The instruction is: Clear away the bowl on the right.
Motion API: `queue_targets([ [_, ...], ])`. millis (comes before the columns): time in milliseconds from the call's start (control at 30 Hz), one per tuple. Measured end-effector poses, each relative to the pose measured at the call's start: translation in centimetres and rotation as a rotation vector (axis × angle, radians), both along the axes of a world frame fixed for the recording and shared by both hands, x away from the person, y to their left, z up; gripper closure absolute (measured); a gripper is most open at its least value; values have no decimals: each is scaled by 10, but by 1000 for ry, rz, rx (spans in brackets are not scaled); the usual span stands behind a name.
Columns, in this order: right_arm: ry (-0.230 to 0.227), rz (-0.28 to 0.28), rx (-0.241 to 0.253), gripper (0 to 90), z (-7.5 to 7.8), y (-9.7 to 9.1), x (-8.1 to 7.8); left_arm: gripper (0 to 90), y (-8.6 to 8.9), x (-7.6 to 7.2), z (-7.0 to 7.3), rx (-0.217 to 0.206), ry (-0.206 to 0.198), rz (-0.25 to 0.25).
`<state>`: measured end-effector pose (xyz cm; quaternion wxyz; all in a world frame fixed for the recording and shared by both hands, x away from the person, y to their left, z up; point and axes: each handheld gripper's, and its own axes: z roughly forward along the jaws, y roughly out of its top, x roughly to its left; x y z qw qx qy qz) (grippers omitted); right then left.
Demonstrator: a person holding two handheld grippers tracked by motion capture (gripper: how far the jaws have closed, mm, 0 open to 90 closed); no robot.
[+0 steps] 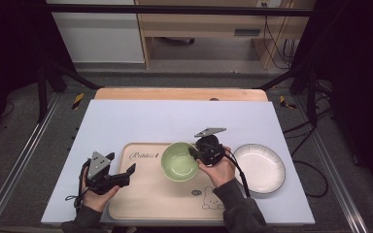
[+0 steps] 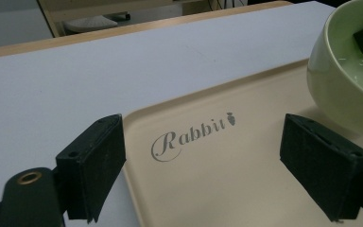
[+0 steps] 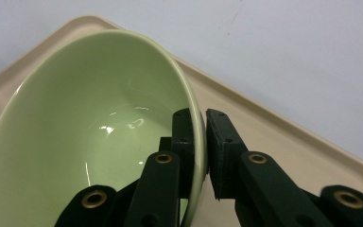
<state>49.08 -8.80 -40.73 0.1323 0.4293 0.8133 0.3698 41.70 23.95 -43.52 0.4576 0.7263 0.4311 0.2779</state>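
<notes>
the right gripper (image 1: 197,153) is pinching the rim of the glossy pale green ceramic bowl (image 1: 179,161), which is sitting on the beige plastic rabbit-print tray (image 1: 150,194). the left gripper (image 1: 126,173) is hovering over the tray's left edge, jaws wide apart, holding nothing. a white ceramic plate (image 1: 261,168) is lying just right of the tray, so i'd guess the bowl's move is barely underway.

Pale blue table cover (image 1: 175,121), white plate (image 1: 260,167), black frame posts (image 1: 41,82)

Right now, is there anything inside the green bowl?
No contents: the green bowl shows a bare glossy interior. One pad of the right claw reaches inside, pinching the rim. The bowl sits on the beige tray; the tray surface beneath it is covered.
</notes>
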Motion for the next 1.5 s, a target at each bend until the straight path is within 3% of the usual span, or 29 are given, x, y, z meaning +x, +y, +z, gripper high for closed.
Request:
queue_targets([
  [567, 26, -2, 21, 825, -8, 1, 3, 146, 0, 0, 0, -1, 1, -2],
  [1500, 71, 22, -4, 824, -22, 12, 5, 147, -1, 0, -1, -1, 2, 1],
])
